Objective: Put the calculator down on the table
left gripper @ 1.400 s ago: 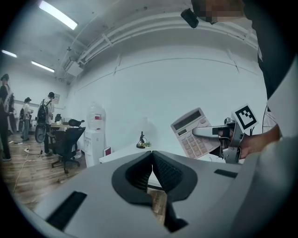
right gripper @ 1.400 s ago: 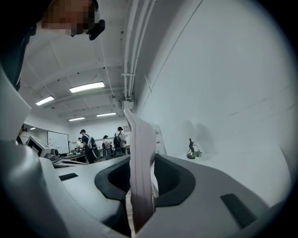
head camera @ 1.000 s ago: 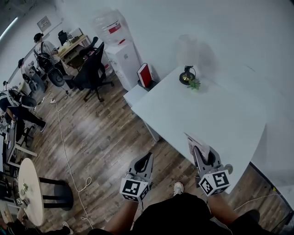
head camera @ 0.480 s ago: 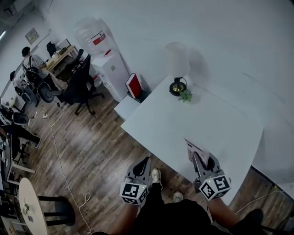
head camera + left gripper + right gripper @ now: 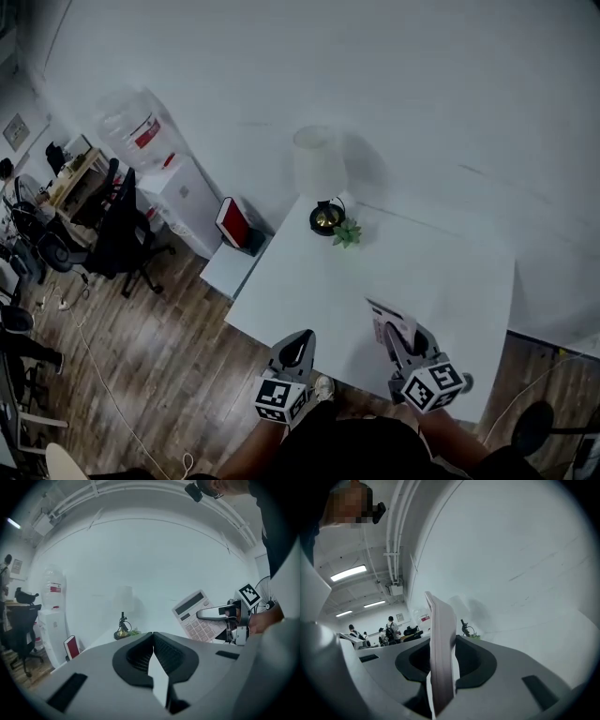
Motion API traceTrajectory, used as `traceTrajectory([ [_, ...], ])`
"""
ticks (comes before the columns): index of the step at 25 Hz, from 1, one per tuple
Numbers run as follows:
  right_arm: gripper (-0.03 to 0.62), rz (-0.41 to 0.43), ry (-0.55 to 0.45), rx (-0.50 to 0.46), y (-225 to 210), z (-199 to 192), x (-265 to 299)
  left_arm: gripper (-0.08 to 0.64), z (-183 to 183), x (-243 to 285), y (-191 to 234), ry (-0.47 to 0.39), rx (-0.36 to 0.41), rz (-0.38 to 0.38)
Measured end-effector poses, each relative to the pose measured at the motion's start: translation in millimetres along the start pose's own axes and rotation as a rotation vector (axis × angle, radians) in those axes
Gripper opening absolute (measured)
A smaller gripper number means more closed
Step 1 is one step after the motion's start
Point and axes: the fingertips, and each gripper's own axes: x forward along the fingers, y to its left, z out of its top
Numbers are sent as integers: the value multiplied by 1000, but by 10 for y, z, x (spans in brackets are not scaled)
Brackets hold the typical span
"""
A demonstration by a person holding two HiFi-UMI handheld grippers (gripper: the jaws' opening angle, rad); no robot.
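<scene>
A pale calculator (image 5: 386, 317) stands on edge in my right gripper (image 5: 401, 336), which is shut on it above the near edge of the white table (image 5: 441, 272). In the right gripper view the calculator (image 5: 439, 639) shows edge-on, clamped between the two dark jaws of my right gripper (image 5: 440, 667). The left gripper view shows its keypad (image 5: 197, 618) face-on with the right gripper's finger (image 5: 218, 613) across it. My left gripper (image 5: 302, 339) hovers at the table's near left edge, shut and holding nothing; its tips (image 5: 153, 634) meet.
A table lamp (image 5: 322, 178) and a small green plant (image 5: 347, 232) stand at the table's far left corner by the wall. A low side table with a red book (image 5: 233, 223), a water dispenser (image 5: 178, 187) and an office chair (image 5: 122, 239) lie to the left on wooden floor.
Both grippers have moved forward to the table's near edge as the person stepped closer. The calculator stays clamped in the right gripper. The left gripper stays shut.
</scene>
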Motion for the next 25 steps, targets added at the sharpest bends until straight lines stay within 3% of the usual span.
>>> traceTrajectory([
  [12, 129, -177, 13, 185, -157, -261, 578, 20, 69, 590, 353, 36, 21, -238],
  [21, 129, -255, 44, 330, -673, -479, 969, 20, -97, 1003, 462, 76, 9, -279],
  [25, 129, -254, 85, 431, -914, -680, 1153, 20, -287, 1122, 519, 114, -24, -239],
])
